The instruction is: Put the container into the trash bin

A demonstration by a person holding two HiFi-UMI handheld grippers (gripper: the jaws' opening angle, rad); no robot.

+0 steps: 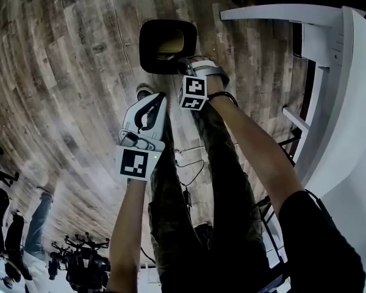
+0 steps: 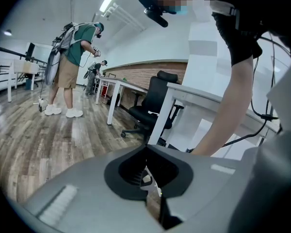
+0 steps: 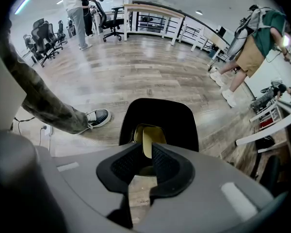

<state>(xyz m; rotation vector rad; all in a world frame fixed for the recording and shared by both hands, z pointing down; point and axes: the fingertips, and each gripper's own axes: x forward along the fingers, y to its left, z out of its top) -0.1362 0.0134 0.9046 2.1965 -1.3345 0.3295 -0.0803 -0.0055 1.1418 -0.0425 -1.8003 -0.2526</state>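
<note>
My right gripper (image 3: 145,152) points steeply down over the black trash bin (image 3: 184,123) with its jaws a little apart. The yellowish container (image 3: 146,134) sits inside the bin's mouth, one thin wall standing in the gap between the jaws, apparently pinched by neither. If that wall clings to a pad, or I pull away crookedly, I could drag the container over the rim onto the floor (image 3: 136,76). My left gripper (image 2: 146,149) hangs closed and empty, too far off to catch anything.
</note>
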